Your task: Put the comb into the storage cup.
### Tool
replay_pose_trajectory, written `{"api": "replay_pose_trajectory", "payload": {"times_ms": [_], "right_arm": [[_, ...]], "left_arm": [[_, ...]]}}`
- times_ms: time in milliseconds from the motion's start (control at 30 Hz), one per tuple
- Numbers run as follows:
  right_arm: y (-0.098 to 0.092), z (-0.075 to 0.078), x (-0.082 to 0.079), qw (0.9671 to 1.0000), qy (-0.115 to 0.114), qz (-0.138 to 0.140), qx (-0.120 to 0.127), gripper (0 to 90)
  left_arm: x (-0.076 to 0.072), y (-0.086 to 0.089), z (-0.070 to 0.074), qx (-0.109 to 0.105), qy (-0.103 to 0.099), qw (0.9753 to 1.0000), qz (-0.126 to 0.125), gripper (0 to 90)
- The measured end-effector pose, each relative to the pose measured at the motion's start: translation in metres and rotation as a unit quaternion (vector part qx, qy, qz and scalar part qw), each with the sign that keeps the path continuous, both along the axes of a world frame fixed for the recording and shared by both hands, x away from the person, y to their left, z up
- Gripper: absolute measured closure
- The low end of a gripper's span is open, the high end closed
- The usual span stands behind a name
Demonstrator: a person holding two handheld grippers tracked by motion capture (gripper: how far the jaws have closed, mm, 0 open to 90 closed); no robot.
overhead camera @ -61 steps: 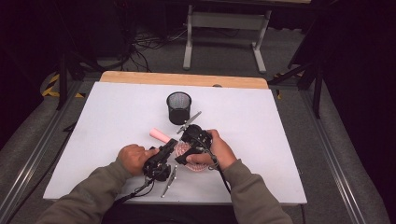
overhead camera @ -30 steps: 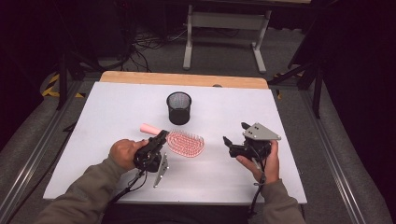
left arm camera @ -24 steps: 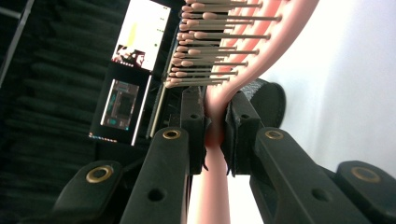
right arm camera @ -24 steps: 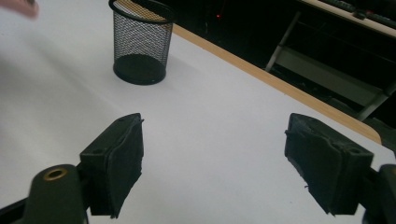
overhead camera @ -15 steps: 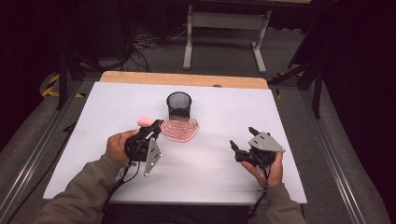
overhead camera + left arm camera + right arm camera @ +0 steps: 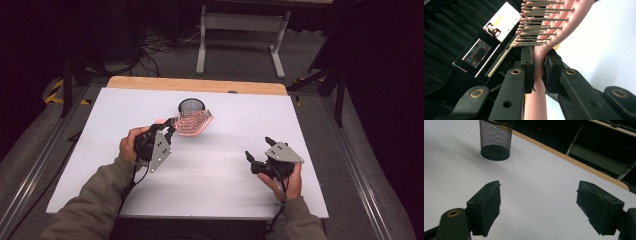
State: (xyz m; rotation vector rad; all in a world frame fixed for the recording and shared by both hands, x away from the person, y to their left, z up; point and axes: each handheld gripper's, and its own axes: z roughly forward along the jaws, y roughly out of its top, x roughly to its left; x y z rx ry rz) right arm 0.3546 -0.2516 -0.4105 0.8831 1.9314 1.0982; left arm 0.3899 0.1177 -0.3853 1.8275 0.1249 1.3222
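Left tongs are clamped on the neck of the pink hairbrush, held clear of the worktop. Its long axis runs forward, head just short of the mesh cup. Right tongs stand wide open, empty, well apart.

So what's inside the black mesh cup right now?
Nothing shows through the mesh cup walls in the right gripper view. From above, the pink hairbrush, clamped in the left gripper, covers part of its mouth.
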Motion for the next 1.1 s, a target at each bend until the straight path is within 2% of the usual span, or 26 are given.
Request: {"api": "replay_pose_trajectory", "payload": {"times_ms": [167,367,467,633,667,733,767,833,867,900,967,1100], "right_arm": [[0.000,-0.001,0.001,1.0000,0.002,-0.001,0.000,20.3],[0.000,-0.001,0.000,1.0000,-0.003,0.001,0.004,20.2],[0.000,0.000,-0.001,0.9999,-0.012,0.000,0.004,20.1],[-0.002,0.002,-0.003,0.9996,-0.027,-0.003,0.010,20.1],[-0.002,0.002,-0.003,0.9995,-0.030,-0.003,0.011,20.1],[-0.002,0.003,-0.004,0.9993,-0.035,-0.003,0.014,20.0],[-0.002,0.003,-0.004,0.9992,-0.037,-0.004,0.014,20.0],[-0.002,0.003,-0.004,0.9992,-0.038,-0.005,0.009,19.9],[-0.002,0.003,-0.004,0.9992,-0.039,-0.005,0.009,19.9],[-0.002,0.003,-0.005,0.9992,-0.039,-0.003,0.011,19.9],[0.000,0.003,-0.005,0.9990,-0.043,-0.005,0.008,19.9],[0.002,0.004,-0.006,0.9989,-0.046,-0.001,0.004,19.9]], "left_arm": [[0.007,-0.003,0.010,-0.021,0.000,0.9998,-0.007,80.3],[0.018,-0.005,0.018,-0.067,0.030,0.9967,-0.035,80.3],[0.024,-0.005,0.019,-0.089,0.047,0.9938,-0.048,80.2],[0.032,-0.005,0.020,-0.118,0.074,0.9876,-0.071,80.2],[0.035,-0.005,0.020,-0.125,0.082,0.9858,-0.077,80.3],[0.038,-0.005,0.020,-0.133,0.088,0.9839,-0.080,80.2],[0.040,-0.006,0.020,-0.143,0.098,0.9810,-0.086,80.2],[0.043,-0.007,0.020,-0.147,0.101,0.9801,-0.086,80.2],[0.045,-0.007,0.019,-0.152,0.106,0.9785,-0.090,80.3],[0.046,-0.008,0.019,-0.155,0.106,0.9783,-0.088,80.3],[0.048,-0.008,0.020,-0.161,0.111,0.9763,-0.093,80.2],[0.052,-0.010,0.022,-0.166,0.115,0.9748,-0.095,80.2]]}}
